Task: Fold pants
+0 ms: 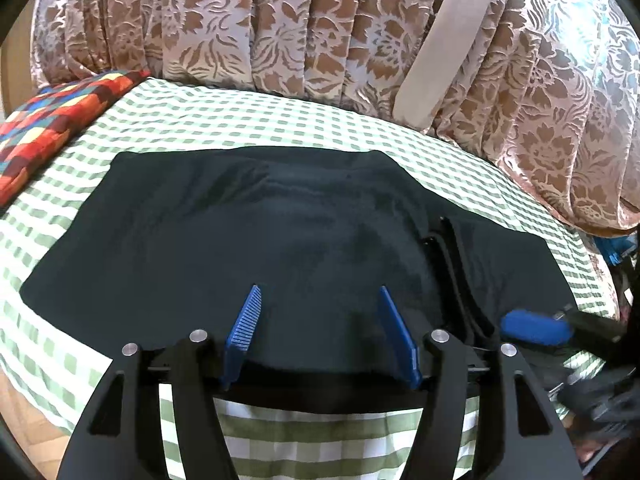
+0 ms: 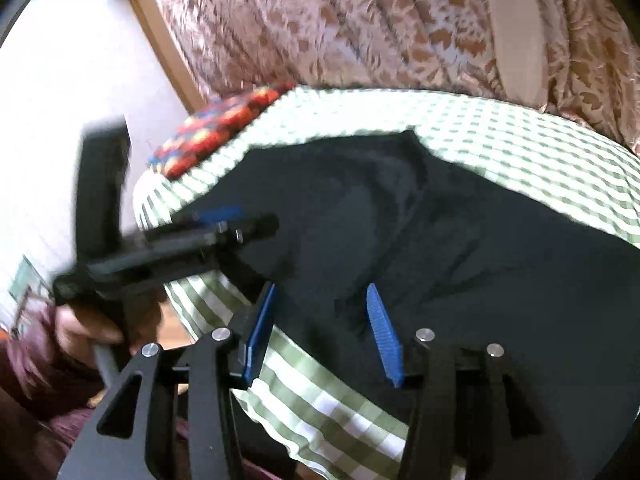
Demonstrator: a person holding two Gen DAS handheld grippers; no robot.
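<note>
Dark navy pants (image 1: 248, 232) lie folded and fairly flat on a green-and-white checked bed sheet (image 1: 240, 120). My left gripper (image 1: 320, 290) hovers over the near edge of the pants, its blue fingers wide apart with nothing pinched between them. In the right wrist view the pants (image 2: 440, 240) fill the middle and right. My right gripper (image 2: 322, 286) is open over their near left edge, one finger above the sheet and one above the cloth. A raised dark fold (image 1: 452, 272) runs down the pants at the right.
A colourful patchwork pillow (image 1: 60, 120) lies at the far left of the bed. Floral brown curtains (image 1: 280, 20) hang close behind it. A hand (image 2: 80, 328) holds the other gripper's handle at the left of the right wrist view. A wood floor (image 1: 24, 432) shows below the bed's edge.
</note>
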